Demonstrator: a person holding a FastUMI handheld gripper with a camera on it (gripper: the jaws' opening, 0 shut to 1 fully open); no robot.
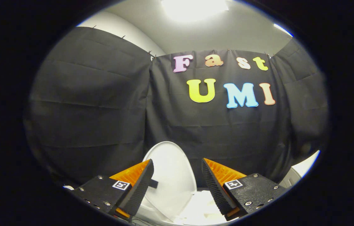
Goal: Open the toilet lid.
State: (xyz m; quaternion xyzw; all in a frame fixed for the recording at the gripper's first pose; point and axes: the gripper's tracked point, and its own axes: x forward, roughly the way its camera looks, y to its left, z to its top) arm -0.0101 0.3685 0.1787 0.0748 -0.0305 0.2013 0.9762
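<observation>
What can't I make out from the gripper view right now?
- Toilet lid: raised; its hinge and lower edge sit behind the gripper, whose open fingers touch nothing.
- Bowl and seat: overexposed white, shapes lost.
- White object beyond the right finger: cut off, unidentifiable.

The smooth white oval plastic toilet lid stands raised, nearly upright and leaning slightly aside, in front of the black cloth wall. Its pale inner face shows between the spread fingers, nearer the left one.
</observation>
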